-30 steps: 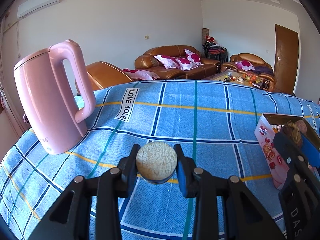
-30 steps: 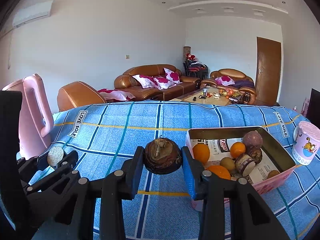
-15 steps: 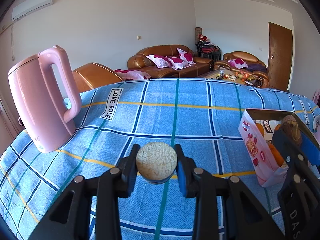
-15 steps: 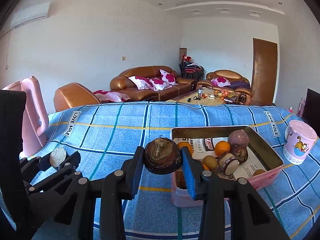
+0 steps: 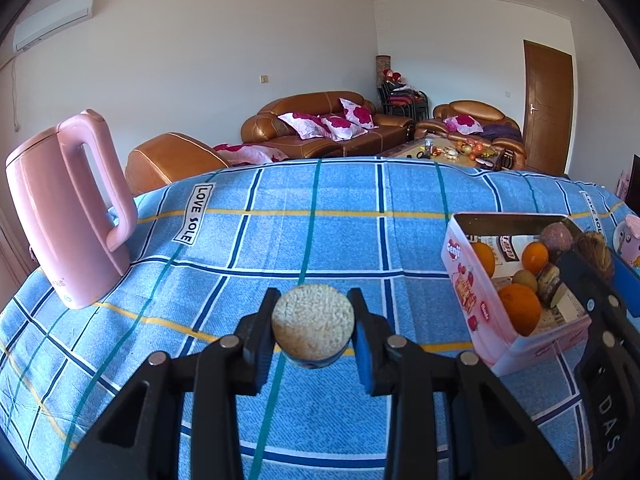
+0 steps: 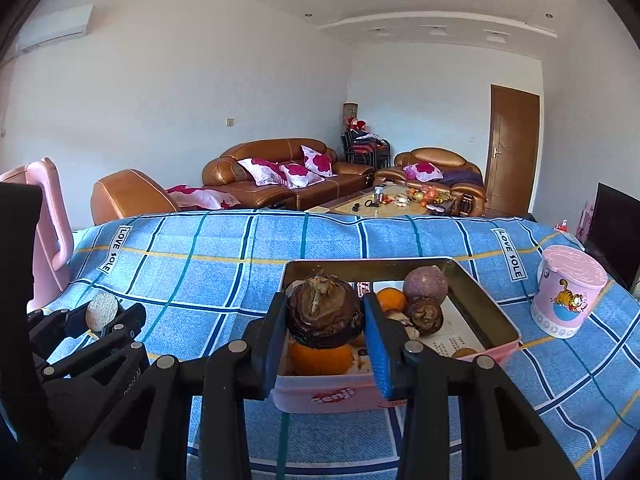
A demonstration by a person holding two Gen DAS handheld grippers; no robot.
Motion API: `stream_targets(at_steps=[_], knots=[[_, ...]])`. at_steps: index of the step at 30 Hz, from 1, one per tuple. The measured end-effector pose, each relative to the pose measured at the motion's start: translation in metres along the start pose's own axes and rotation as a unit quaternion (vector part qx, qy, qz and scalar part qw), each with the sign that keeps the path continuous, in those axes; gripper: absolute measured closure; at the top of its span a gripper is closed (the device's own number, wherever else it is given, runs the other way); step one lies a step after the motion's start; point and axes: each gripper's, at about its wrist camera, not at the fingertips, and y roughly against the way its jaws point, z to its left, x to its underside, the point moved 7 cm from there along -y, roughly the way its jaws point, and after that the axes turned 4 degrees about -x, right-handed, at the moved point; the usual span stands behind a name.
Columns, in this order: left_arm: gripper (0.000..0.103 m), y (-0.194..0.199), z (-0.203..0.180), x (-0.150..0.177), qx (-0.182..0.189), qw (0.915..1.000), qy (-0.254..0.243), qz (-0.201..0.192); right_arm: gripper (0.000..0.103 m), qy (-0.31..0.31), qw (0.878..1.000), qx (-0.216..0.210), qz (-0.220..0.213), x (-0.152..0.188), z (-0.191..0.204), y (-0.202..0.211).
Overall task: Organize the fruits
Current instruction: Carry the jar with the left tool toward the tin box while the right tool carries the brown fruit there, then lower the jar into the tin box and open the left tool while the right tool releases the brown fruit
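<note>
My left gripper (image 5: 313, 330) is shut on a round tan fruit half (image 5: 313, 326), held above the blue checked cloth, left of the pink tin box (image 5: 472, 296). My right gripper (image 6: 325, 322) is shut on a dark brown fruit (image 6: 325, 312) and holds it over the near end of the pink tin box (image 6: 332, 394). The box holds oranges (image 6: 320, 356), a purple fruit (image 6: 425, 285) and several other fruits. The left gripper with its fruit half (image 6: 101, 312) shows at the left of the right wrist view.
A pink kettle (image 5: 68, 216) stands at the left on the blue checked cloth (image 5: 304, 240). A pink cartoon cup (image 6: 568, 292) stands right of the box. Sofas and a coffee table lie beyond the far edge.
Both grippers have moved right toward the box, each still holding its fruit. The right gripper's fruit now hangs over the box's near end.
</note>
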Motion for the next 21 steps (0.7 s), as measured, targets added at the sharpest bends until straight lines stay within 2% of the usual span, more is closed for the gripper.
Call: stream_targets(at_steps=[8,21], knots=[[0.067,0.007,-0.023,-0.001,0.011,0.9998,-0.014,-0.005,0.063,0.002,1.0,0.006,-0.004,0.0,-0.015,0.003],[0.067,0.018,-0.06,-0.002,0.035,0.9988,-0.032,-0.01,0.063,-0.01,0.999,0.033,-0.005,0.0,-0.062,0.007]])
